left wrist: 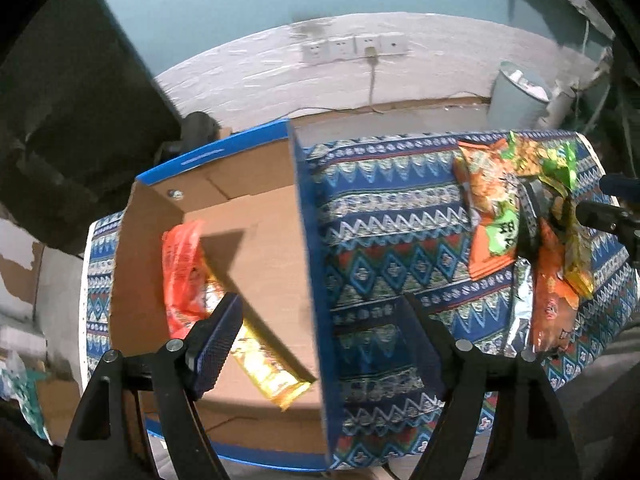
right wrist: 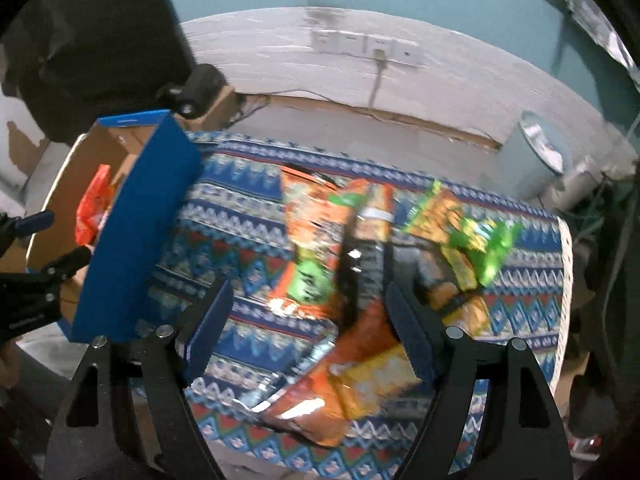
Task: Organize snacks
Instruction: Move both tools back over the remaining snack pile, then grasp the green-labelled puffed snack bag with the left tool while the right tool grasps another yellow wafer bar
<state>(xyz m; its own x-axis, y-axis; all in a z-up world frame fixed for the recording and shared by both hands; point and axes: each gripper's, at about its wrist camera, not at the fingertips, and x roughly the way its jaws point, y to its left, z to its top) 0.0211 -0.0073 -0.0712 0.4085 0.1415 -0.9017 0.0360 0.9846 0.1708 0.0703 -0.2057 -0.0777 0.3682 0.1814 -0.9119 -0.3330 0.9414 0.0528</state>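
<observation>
A blue cardboard box (left wrist: 308, 240) stands on the left of the patterned table; it also shows in the right wrist view (right wrist: 136, 236). Inside lie a red-orange packet (left wrist: 182, 276) and a yellow packet (left wrist: 264, 364). My left gripper (left wrist: 320, 336) is open and empty, straddling the box's right wall. A pile of orange and green snack bags (right wrist: 316, 240) lies on the cloth to the right, also in the left wrist view (left wrist: 516, 208). My right gripper (right wrist: 308, 320) is open and empty just above an orange bag (right wrist: 344, 380) in the pile.
The table carries a blue patterned cloth (left wrist: 384, 216). Behind it are a white wall with sockets (left wrist: 354, 46), a pale bin (left wrist: 518, 96) at the back right and a dark cabinet (left wrist: 60, 100) at the left. The table's right edge (right wrist: 564, 280) is near the pile.
</observation>
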